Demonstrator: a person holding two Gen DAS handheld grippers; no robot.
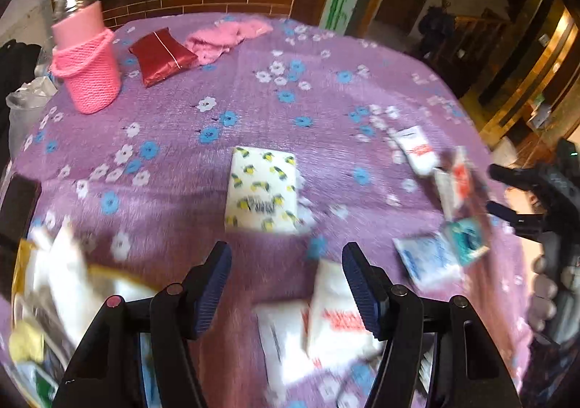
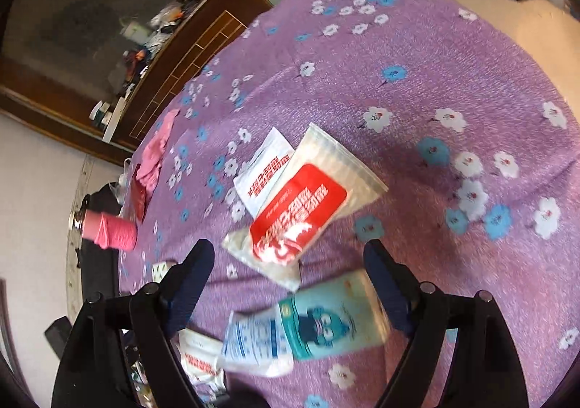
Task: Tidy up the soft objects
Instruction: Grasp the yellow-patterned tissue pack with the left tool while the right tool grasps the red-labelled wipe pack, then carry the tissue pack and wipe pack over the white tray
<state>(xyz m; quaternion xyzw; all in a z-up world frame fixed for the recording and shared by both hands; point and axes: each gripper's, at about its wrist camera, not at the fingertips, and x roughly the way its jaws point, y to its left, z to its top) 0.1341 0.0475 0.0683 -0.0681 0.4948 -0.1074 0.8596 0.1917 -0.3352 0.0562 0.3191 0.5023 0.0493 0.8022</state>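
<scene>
Both grippers empty, jaws spread wide. Left gripper (image 1: pixel 286 259) hangs over the purple floral blanket (image 1: pixel 203 169); right gripper (image 2: pixel 290 259) likewise, nothing between its pads.

Landmark: lemon-print tissue pack (image 1: pixel 261 188), flat mid-blanket in the left view.
- Just ahead of the left jaws, apart from them.
- Nearer the camera than it: 2 white sachets with red print (image 1: pixel 326 317), overlapping, under the left gripper's right finger line.
- To its right: scattered small packs, a blue-white pouch (image 1: pixel 426 259) and a teal packet (image 1: pixel 467 237) touching or overlapping; motion blur, can't separate more.
- Far beyond it, left: red pouch (image 1: pixel 161 54), pink fluffy cloth (image 1: pixel 224 36), pink knit-sleeved bottle (image 1: pixel 85 60).

Right view: red-label clear sachet (image 2: pixel 301 205) lies over a white one, ahead of the jaws. Teal packet (image 2: pixel 333 317) sits roughly between the fingers, lower down, overlapping the blue-white pouch (image 2: pixel 253 342).

Handling, my read:
- All light, flat, floppy. Film wrappers look slick; squeeze hard and they'll squirt out.
- Tissue pack is compressible, so grip across the short width mid-body.
- Sachets: pinch a sealed edge, not the middle. Blanket pile may snag or lift with a low pinch.
- Overlapped pairs risk a double pick.
</scene>
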